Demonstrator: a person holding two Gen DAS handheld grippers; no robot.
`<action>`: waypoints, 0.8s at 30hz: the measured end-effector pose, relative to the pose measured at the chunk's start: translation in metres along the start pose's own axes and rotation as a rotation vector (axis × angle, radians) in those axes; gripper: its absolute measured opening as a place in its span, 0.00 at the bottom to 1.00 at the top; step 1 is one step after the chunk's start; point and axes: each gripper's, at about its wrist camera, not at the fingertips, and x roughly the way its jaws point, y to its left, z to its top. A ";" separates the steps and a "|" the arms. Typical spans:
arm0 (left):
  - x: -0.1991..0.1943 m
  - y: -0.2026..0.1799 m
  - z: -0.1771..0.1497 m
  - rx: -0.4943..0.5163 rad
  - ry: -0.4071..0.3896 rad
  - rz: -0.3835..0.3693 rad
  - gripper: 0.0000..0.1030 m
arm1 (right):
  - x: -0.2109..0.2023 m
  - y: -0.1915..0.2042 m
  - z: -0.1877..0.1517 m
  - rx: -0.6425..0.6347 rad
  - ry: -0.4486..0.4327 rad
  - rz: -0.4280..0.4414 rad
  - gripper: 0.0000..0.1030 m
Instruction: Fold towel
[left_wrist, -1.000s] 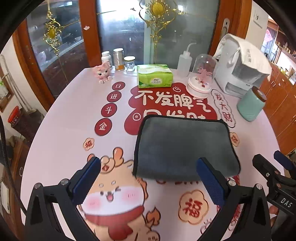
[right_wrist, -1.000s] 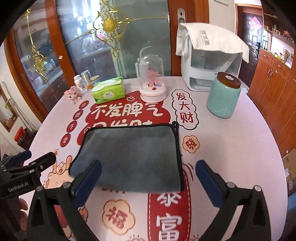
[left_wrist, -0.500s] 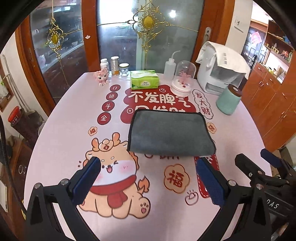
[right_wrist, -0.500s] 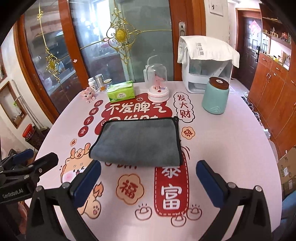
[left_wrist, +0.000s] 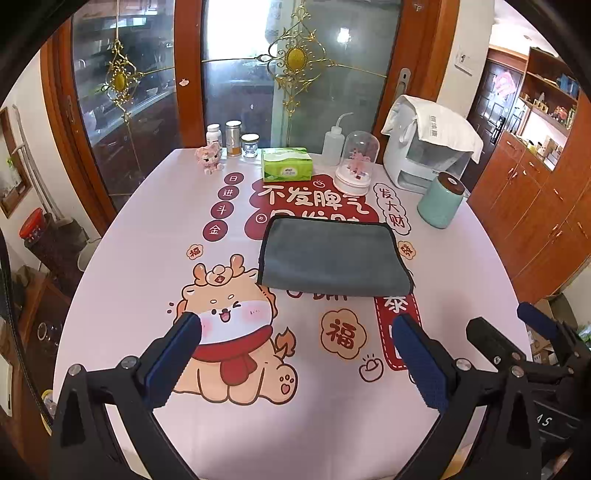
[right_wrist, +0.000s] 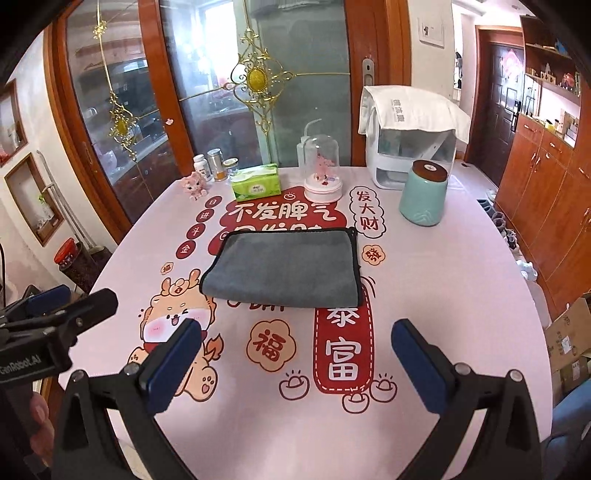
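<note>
A grey towel (left_wrist: 332, 254) with black edging lies folded flat in the middle of the table; it also shows in the right wrist view (right_wrist: 286, 271). My left gripper (left_wrist: 295, 354) is open and empty, held well back from the towel's near edge. My right gripper (right_wrist: 295, 363) is open and empty, also well short of the towel. The right gripper shows at the right edge of the left wrist view (left_wrist: 517, 343), and the left gripper shows at the left of the right wrist view (right_wrist: 59, 310).
The table (left_wrist: 147, 236) has a pink printed cloth. At its far side stand a green tissue box (left_wrist: 286, 164), a glass dome (left_wrist: 356, 166), a teal jar (left_wrist: 441, 201), a white appliance (left_wrist: 428, 151), a squeeze bottle (left_wrist: 332, 142), small jars (left_wrist: 232, 138) and a pink figurine (left_wrist: 209, 158).
Both grippers have pulled back and up from the towel, which now looks smaller and farther away. The towel has stayed folded and still. Both grippers stay open.
</note>
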 end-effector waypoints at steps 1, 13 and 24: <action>-0.001 0.000 -0.002 0.002 -0.001 0.000 1.00 | -0.003 0.002 0.000 -0.005 -0.004 0.003 1.00; -0.013 0.005 -0.012 -0.015 -0.022 0.036 1.00 | -0.021 0.019 -0.004 -0.030 -0.034 -0.021 1.00; -0.038 -0.002 -0.027 0.053 -0.037 0.054 1.00 | -0.035 0.017 -0.025 -0.003 0.017 -0.016 1.00</action>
